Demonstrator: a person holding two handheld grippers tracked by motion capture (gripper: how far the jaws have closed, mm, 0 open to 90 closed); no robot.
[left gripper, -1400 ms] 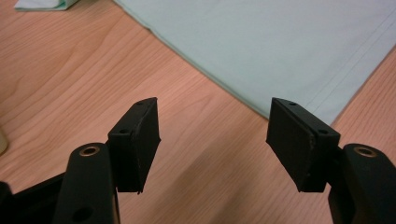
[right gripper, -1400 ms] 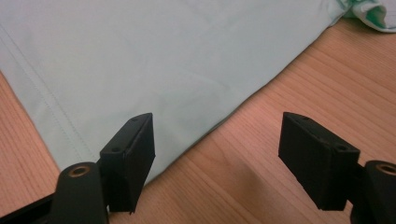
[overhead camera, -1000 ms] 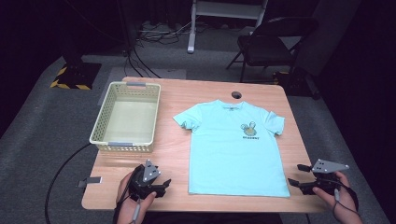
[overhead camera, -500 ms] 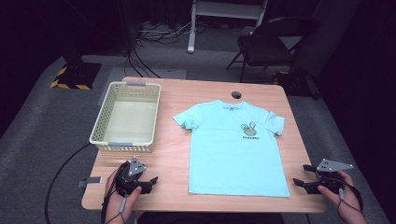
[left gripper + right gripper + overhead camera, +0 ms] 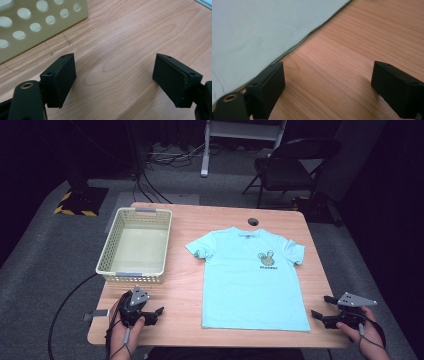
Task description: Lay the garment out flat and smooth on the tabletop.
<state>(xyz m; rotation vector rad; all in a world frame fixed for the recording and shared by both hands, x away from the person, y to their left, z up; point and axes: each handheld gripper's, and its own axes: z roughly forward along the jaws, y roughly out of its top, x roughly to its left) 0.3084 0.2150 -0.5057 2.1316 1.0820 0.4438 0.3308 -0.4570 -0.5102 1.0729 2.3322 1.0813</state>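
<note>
A light blue T-shirt with a small print on its chest lies flat on the wooden table, collar away from me. My left gripper rests near the table's front left edge, in front of the cream basket, and points toward the shirt. Its jaws have just been opening and stand open over bare wood. The basket wall shows at upper left there. My right gripper sits at the shirt's front right corner. It too has just been opening and stands open on bare wood, beside the T-shirt's hem.
The perforated basket is empty and stands at the table's left side. A round cable hole sits at the far edge of the table. A black chair stands behind the table. A cable trails off the left front corner.
The left hand has slid left along the front edge, away from the shirt. Both grippers' jaws stand wider than before. The right hand has stayed put.
</note>
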